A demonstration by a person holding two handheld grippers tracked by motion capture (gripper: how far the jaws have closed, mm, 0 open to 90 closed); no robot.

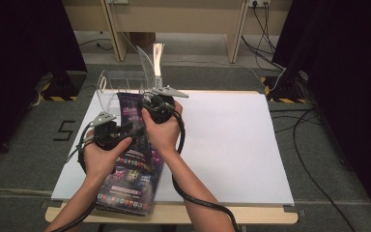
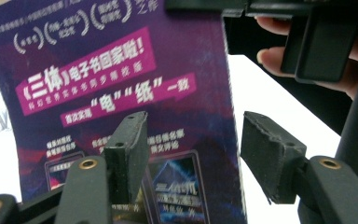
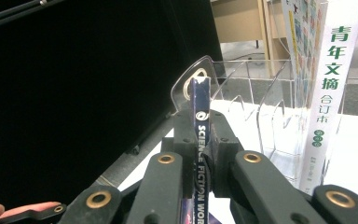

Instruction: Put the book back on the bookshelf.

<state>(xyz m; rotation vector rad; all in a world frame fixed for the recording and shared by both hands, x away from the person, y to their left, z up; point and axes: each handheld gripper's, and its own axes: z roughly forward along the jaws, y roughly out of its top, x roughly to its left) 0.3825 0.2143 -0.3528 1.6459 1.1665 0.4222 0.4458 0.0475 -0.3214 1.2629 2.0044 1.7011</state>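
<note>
A purple magazine is held up at a slant over the white board, its lower end near the table's front edge. My right gripper is shut on its upper part. In the right gripper view the jaws pinch the dark spine, which is printed with white letters. My left gripper is open beside the magazine's middle. In the left gripper view its jaws stand wide apart, one in front of the cover, the other past its edge, and neither pad presses on it.
A clear acrylic book rack stands at the board's far left edge and holds an upright book with a white spine. The white board lies open to the right. Black curtains hang on both sides, and cables run over the floor at right.
</note>
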